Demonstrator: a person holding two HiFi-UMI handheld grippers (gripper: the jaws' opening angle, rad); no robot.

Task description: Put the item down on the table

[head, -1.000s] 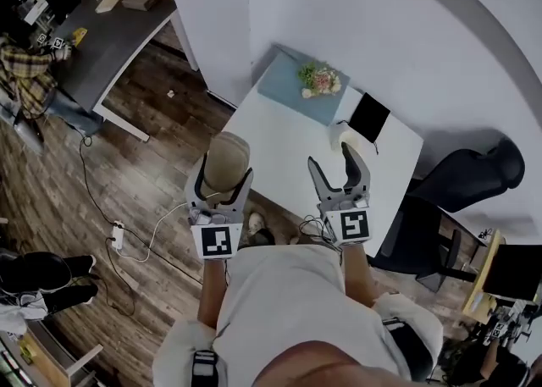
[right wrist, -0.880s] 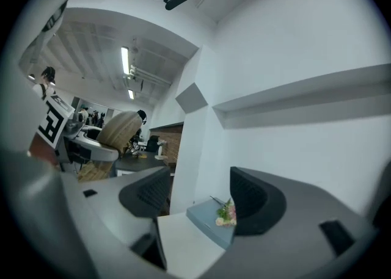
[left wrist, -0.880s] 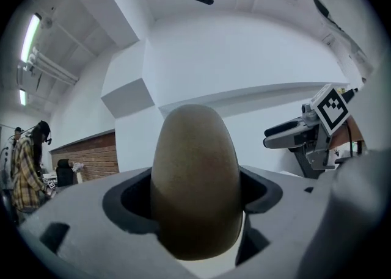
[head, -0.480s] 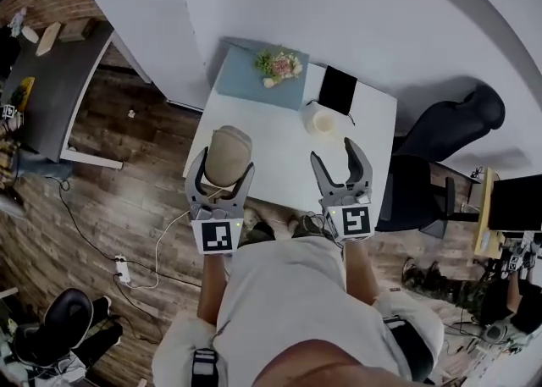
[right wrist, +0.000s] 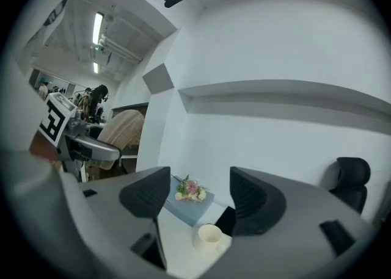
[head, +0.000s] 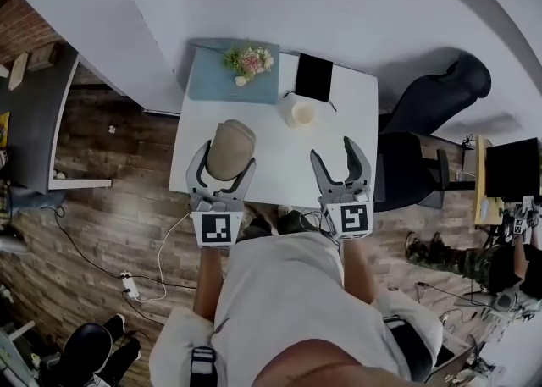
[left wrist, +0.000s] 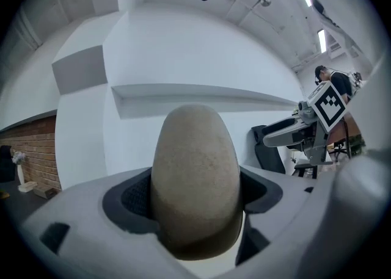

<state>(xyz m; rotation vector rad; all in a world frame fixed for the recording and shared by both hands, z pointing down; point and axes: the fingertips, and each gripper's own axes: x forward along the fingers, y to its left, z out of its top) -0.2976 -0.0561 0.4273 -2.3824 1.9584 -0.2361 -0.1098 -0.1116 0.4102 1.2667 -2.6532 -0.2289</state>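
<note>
A beige, egg-shaped item (head: 229,149) (left wrist: 194,180) sits clamped between the jaws of my left gripper (head: 223,160) (left wrist: 195,195), held above the near left part of the white table (head: 262,165). It rises upright out of the jaws in the left gripper view. My right gripper (head: 340,162) (right wrist: 201,201) hangs over the table's near right part, open and holding nothing. The item also shows at the left of the right gripper view, as a beige shape (right wrist: 125,131).
At the table's far side lie a blue-grey mat (head: 227,80) with a small flower bunch (head: 247,61) (right wrist: 188,189), a black flat object (head: 313,79) and a cream cup (head: 301,112) (right wrist: 208,236). A black office chair (head: 423,114) stands to the right. Wooden floor lies to the left.
The view has swung so the table now lies squarely ahead. Both grippers stand further over the table's near edge. The left still holds the beige item; the right stays open.
</note>
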